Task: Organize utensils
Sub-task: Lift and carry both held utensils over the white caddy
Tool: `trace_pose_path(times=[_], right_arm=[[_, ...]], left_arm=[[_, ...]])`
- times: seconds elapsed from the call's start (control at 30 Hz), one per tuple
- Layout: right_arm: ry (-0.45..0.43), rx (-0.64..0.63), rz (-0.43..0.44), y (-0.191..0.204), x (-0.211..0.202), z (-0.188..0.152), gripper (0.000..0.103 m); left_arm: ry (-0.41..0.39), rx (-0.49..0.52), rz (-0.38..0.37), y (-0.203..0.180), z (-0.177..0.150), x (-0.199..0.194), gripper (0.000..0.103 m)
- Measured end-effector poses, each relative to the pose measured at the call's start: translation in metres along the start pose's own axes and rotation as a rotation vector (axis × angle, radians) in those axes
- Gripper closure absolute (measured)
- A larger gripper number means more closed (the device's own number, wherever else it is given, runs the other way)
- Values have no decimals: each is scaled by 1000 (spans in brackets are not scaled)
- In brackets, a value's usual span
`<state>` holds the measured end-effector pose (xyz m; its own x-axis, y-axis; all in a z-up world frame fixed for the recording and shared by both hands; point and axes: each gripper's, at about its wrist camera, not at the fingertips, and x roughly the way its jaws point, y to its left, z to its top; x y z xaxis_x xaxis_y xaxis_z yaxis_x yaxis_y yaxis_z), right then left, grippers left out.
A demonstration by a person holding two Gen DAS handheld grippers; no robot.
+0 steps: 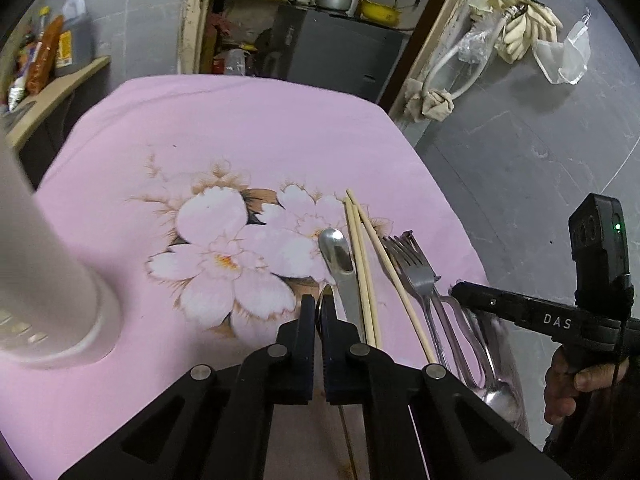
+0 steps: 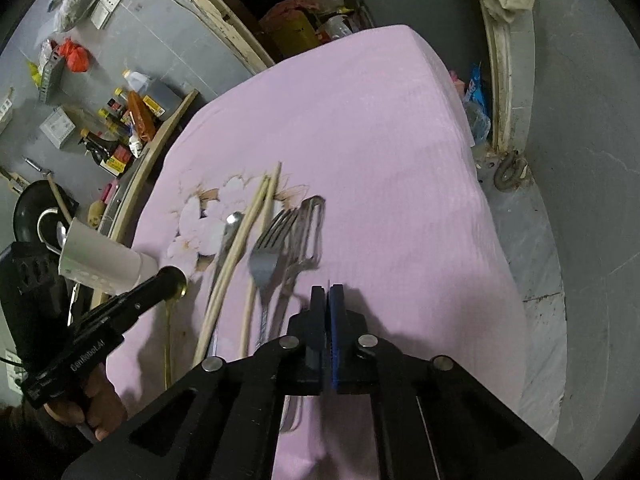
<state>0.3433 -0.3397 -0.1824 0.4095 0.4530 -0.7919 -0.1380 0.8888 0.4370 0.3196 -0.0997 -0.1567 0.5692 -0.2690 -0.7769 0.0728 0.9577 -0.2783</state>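
L tongs (image 1: 319, 312) clamped on a gold spoon (image 1: 320, 310); R tongs (image 2: 329, 300) closed, empty. White cup (image 1: 48, 280) left of chopsticks (image 1: 362, 264), forks (image 1: 412, 260) on pink counter (image 1: 240, 128).

Black left gripper (image 1: 318, 312) with silver pivot screws, blue-padded fingers (image 1: 334, 364).

Cluttered home kitchen: sauce bottles (image 2: 116, 136), pots (image 1: 332, 0).

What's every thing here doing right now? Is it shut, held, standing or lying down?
left gripper, shut on gold spoon
right gripper, shut, nothing seen held
white cup, standing on pink cloth
chopsticks, lying flat
forks, lying flat, bunched together
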Motion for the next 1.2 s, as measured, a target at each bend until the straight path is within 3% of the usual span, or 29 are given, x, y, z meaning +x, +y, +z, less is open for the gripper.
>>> trace_pose_path(times=[0.33,0.67,1.03,1.2], right_arm=[[-174,-8,-7,36,-65,-24,101],[-386,-80,51,125,-95,-14,101],[-587,-226,152,247,-94,18,101],[-707,-230,109,288,-88,39,101]], left_arm=[[-127,-1,37,7,-3,-65,100],[-256,17,108,27,6,-146,100],[-429,-55,220,118,39,-227,100],[-504,-135,258,170,59,-247,100]])
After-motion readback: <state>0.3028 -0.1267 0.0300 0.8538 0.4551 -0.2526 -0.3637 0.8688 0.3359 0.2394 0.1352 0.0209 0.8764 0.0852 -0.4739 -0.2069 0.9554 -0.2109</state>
